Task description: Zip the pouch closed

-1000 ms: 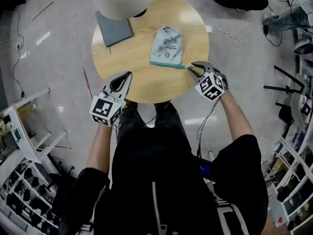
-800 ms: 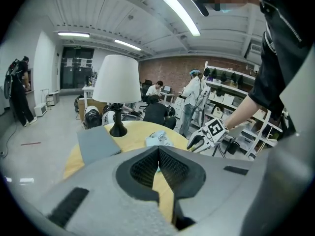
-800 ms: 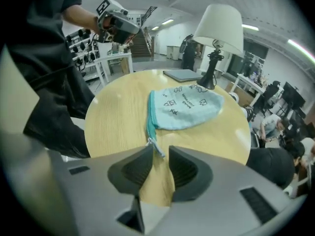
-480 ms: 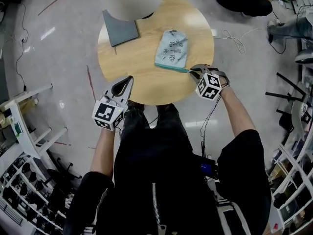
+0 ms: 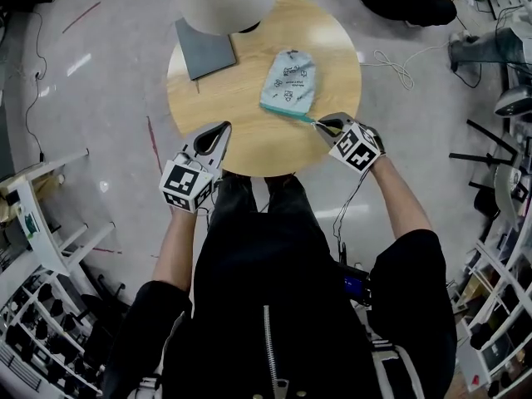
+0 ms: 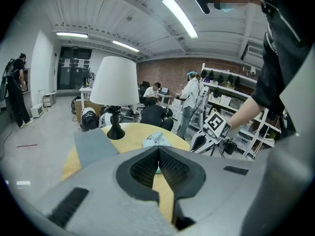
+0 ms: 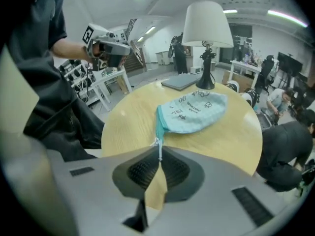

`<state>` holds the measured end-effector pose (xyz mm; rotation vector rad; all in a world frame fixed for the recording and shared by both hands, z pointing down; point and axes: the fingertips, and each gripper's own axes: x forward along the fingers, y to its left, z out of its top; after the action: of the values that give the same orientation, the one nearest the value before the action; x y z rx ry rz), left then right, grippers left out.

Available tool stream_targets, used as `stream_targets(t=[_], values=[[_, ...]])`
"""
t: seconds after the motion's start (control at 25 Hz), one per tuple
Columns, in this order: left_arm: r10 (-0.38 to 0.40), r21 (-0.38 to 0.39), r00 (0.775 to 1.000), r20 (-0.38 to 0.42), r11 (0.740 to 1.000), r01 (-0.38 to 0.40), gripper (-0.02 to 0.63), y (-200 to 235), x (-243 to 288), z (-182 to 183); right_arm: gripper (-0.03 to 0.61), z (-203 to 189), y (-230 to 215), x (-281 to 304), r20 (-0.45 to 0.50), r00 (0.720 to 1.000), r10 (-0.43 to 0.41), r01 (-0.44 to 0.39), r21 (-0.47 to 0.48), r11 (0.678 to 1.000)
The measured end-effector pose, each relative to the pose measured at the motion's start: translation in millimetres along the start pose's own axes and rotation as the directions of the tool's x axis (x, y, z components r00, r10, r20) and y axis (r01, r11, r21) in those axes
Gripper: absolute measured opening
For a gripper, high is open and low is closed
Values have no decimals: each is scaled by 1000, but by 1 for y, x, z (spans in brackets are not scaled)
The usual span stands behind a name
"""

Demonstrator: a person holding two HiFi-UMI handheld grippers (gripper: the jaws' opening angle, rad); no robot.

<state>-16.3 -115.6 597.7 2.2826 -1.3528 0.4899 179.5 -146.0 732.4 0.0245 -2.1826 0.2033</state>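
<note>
Near the round wooden table's [image 5: 241, 131] middle, a soft pale-blue fabric pouch [image 5: 288, 80] is lying flat. At the table's near edge, right gripper [image 5: 326, 125] is pinching its thin zipper pull [image 7: 160, 149] between ribbed pads [image 7: 142, 171]; left gripper [image 5: 223, 126] is hovering closed, empty.

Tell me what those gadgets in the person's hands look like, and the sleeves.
The left gripper and right gripper are pale grey, with tapering jaws, black ribbed pads and a cube of black-and-white square markers. A thin cable trails from the right one. Sleeves are short, black.
</note>
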Motion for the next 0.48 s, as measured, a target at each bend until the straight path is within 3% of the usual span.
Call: stream_targets(t=[0.48], values=[[-82,56,994,72,995,78,5,15,-10,27,18,59,15,-25,87,993,-78,63,156,986]])
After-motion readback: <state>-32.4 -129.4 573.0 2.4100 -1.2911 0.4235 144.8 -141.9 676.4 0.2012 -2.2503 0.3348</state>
